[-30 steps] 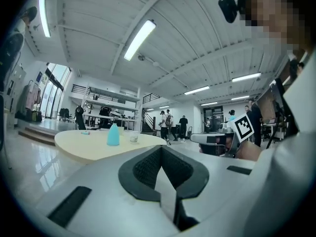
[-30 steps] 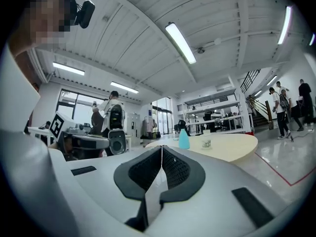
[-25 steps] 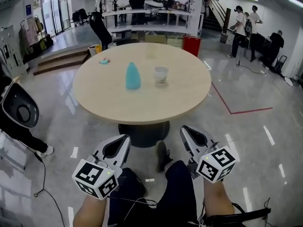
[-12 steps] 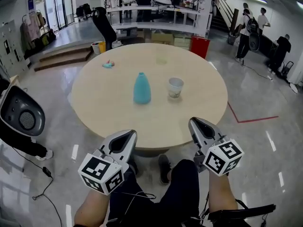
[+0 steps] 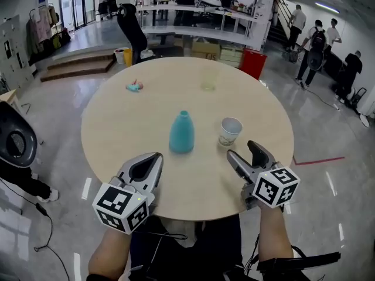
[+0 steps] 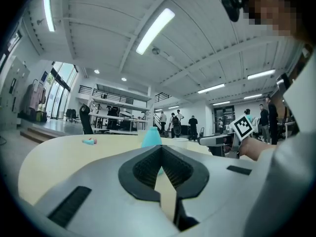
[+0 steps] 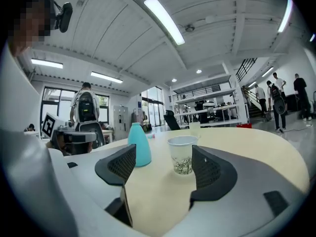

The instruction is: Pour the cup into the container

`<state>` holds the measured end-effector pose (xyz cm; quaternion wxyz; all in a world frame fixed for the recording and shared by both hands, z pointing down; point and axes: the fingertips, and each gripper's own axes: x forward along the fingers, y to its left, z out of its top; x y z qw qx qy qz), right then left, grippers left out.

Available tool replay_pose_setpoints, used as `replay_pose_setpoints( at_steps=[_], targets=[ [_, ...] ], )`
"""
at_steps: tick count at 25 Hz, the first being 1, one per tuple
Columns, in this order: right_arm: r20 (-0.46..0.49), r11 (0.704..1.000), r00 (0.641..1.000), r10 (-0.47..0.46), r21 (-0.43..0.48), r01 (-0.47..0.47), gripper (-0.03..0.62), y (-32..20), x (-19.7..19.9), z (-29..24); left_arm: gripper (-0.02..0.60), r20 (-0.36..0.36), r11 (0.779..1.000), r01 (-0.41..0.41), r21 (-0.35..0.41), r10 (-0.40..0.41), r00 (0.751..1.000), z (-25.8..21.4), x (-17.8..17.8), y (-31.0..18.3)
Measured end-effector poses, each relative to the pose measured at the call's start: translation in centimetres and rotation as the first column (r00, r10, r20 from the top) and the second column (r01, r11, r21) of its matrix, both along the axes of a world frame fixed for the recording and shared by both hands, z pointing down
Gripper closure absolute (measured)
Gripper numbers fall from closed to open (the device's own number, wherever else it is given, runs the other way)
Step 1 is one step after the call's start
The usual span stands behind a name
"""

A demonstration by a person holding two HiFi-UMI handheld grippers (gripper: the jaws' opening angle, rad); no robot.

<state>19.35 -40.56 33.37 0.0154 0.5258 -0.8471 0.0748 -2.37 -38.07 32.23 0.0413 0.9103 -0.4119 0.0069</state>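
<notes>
**Right claw wide, cup not yet taken**

Nothing is poured so far, by the look of it. The right gripper (image 5: 241, 149) has its jaws spread wide, having just been opening, and nothing sits between the pads. The paper cup (image 5: 230, 131) stands upright on the round table (image 5: 117, 127), just ahead of that claw and lined up with its gap, untouched. The teal container (image 5: 181, 132) stands ahead and to the left of the right claw, near the cup but apart from it. The left gripper (image 5: 155, 158) has its tips pressed together on nothing, with the container ahead of it and slightly right.

Left to do, I'd say: all 3 moves, which are grasp, lift, and tip over the container's mouth. What the cup holds I cannot tell.

Writing? None readable. The cup carries a green plant print (image 7: 183, 166), and each claw's cube (image 5: 275, 186) shows black-and-white square markers.
</notes>
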Motion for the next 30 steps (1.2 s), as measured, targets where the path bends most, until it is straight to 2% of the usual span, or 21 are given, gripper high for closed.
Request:
replay_pose_setpoints(
  at_steps=[7, 10, 13, 18, 30],
  targets=[
    [-0.050, 0.996, 0.999, -0.020, -0.088, 0.015, 0.235, -7.1, 0.6, 2.5, 0.581, 0.018, 0.999, 0.028, -0.022, -0.028, 0.999, 1.0, 0.4, -7.6],
    [-0.035, 0.993, 0.999, -0.016, -0.119, 0.012, 0.235, -7.2, 0.7, 3.1, 0.581, 0.017, 0.999, 0.028, -0.038, -0.028, 0.999, 1.1, 0.6, -7.8],
    [-0.069, 0.990, 0.997, -0.046, -0.133, 0.037, 0.235, -8.3, -0.2, 3.7, 0.581, 0.030, 0.999, 0.029, -0.043, -0.028, 0.999, 1.4, 0.6, -9.1],
    [-0.104, 0.985, 0.994, -0.025, -0.171, 0.007, 0.237, -9.5, 0.2, 4.3, 0.581, 0.047, 0.997, 0.029, -0.065, -0.026, 0.999, 2.5, 0.5, -10.2],
    [-0.117, 0.988, 0.993, -0.033, -0.155, 0.015, 0.272, -9.4, 0.1, 4.0, 0.581, 0.071, 0.996, 0.025, -0.090, -0.018, 0.997, 3.8, 0.0, -9.9]
  ],
)
